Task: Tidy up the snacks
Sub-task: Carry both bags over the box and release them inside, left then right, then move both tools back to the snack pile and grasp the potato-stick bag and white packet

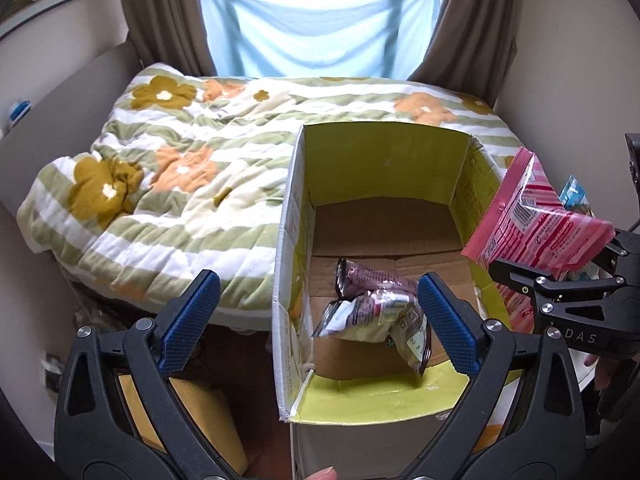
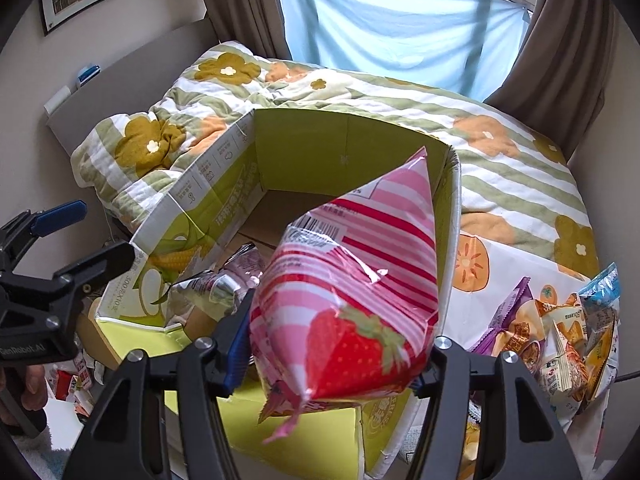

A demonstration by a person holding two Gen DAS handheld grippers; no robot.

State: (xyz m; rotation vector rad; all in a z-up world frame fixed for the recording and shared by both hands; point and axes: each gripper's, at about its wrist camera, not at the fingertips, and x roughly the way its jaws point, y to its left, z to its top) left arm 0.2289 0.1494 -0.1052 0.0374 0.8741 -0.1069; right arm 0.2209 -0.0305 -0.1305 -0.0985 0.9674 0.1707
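An open cardboard box [image 1: 292,216] with green flaps stands against the bed; it also shows in the right wrist view [image 2: 208,192]. Two purple-and-silver snack packs [image 1: 372,308] lie on its floor, also visible in the right wrist view [image 2: 216,284]. My left gripper [image 1: 316,320] is open and empty above the box's near left corner. My right gripper [image 2: 332,344] is shut on a pink striped strawberry snack bag [image 2: 352,280] and holds it above the box's right wall. The bag shows at the right in the left wrist view [image 1: 536,224].
A pile of several loose snack packs [image 2: 560,336] lies on a cloth right of the box. A bed with a flowered quilt [image 1: 168,176] fills the space behind. A yellowish box [image 1: 208,420] sits on the floor left of the carton.
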